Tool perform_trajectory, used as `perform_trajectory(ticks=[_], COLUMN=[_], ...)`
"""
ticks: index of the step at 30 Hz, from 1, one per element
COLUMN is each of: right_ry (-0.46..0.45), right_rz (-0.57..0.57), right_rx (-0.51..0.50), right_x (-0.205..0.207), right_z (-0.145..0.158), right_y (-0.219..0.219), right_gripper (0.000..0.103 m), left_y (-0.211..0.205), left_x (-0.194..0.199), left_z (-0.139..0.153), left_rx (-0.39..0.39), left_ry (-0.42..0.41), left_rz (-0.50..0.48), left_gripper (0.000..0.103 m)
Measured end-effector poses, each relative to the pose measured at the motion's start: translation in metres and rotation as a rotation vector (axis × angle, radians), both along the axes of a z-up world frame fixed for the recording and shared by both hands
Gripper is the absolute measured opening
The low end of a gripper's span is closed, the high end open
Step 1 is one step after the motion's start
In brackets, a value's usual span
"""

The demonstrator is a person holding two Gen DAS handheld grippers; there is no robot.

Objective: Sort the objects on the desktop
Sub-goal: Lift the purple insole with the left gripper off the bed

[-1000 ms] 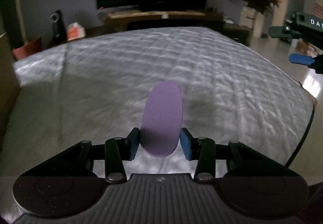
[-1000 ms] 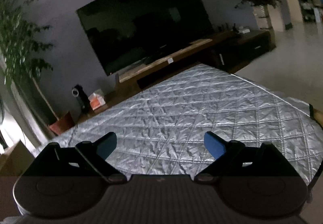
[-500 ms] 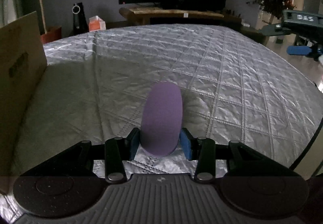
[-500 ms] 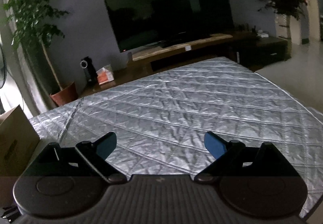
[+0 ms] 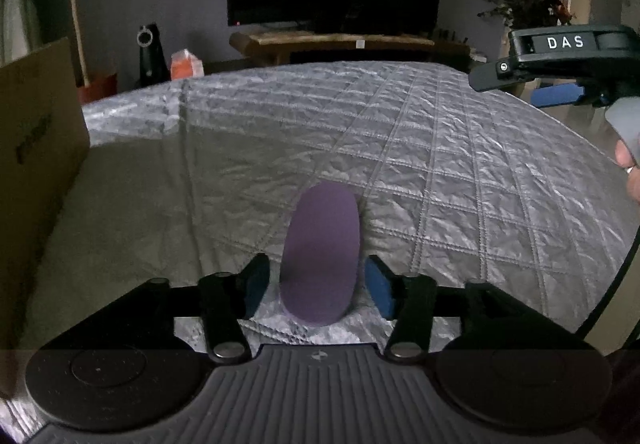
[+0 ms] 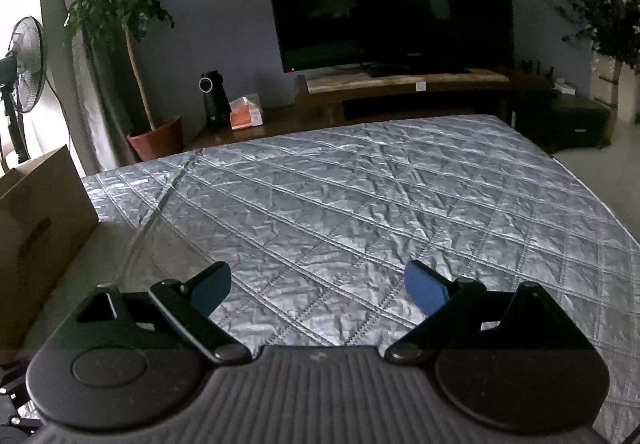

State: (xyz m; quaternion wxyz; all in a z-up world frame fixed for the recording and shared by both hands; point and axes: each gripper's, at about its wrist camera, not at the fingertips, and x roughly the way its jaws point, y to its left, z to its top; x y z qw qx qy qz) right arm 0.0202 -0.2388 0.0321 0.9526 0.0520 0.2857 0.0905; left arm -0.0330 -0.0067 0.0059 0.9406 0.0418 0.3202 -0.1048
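We saw the left tongs (image 5: pixel 316 284) opening off the purple oval object (image 5: pixel 320 256), now resting on the near bench (image 5: pixel 440 164), the right tongs (image 6: pixel 318 290) wide and empty; a careless withdrawal could nudge it askew.

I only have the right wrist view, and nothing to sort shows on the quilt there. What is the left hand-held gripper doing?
Observer: The left hand-held gripper has a purple oval object between its fingers. Its jaws are opening, and both pads stand clear of the object.
Operator: Is that object down on the quilt?
Observer: It looks to lie flat on the silver quilt, pointing away from the gripper, to the right of the cardboard box and apart from it.
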Motion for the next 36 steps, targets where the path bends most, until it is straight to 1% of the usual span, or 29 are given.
perform_trajectory(ticks=[4, 8, 9, 11, 13, 15, 18, 23, 29, 36], right_ry=[-0.001, 0.001, 0.0, 0.0, -0.001, 0.0, 0.003, 0.005, 0.003, 0.005], right_rz=[-0.007, -0.013, -0.013, -0.013, -0.013, -0.013, -0.016, -0.017, -0.017, -0.02], right_rx=[-0.002, -0.001, -0.002, -0.002, -0.003, -0.003, -0.006, -0.015, -0.026, -0.035], right_x=[0.0, 0.002, 0.002, 0.003, 0.004, 0.005, 0.006, 0.007, 0.006, 0.006], right_z=[-0.001, -0.003, -0.003, -0.003, -0.003, -0.004, -0.004, -0.005, -0.006, -0.007], right_y=[-0.002, -0.002, -0.001, -0.001, 0.0, 0.001, 0.001, 0.002, 0.003, 0.001], right_gripper=[0.092, 0.092, 0.092, 0.092, 0.092, 0.092, 0.092, 0.092, 0.092, 0.092], left_y=[-0.007, -0.014, -0.015, -0.015, -0.015, -0.017, -0.019, -0.013, -0.006, -0.007], left_x=[0.009, 0.008, 0.008, 0.01, 0.01, 0.008, 0.004, 0.004, 0.002, 0.0], left_z=[-0.006, -0.011, -0.011, -0.012, -0.012, -0.011, -0.011, -0.009, -0.003, 0.0], left_rx=[0.014, 0.045, 0.049, 0.05, 0.045, 0.057, 0.091, 0.068, 0.04, 0.051], left_ry=[0.023, 0.009, 0.006, 0.006, 0.01, 0.003, -0.015, -0.001, -0.009, -0.02], left_rz=[-0.05, -0.055, -0.053, -0.046, -0.048, -0.063, -0.065, -0.05, -0.029, -0.024], left_gripper=[0.065, 0.066, 0.068, 0.069, 0.064, 0.053, 0.053, 0.052, 0.052, 0.052])
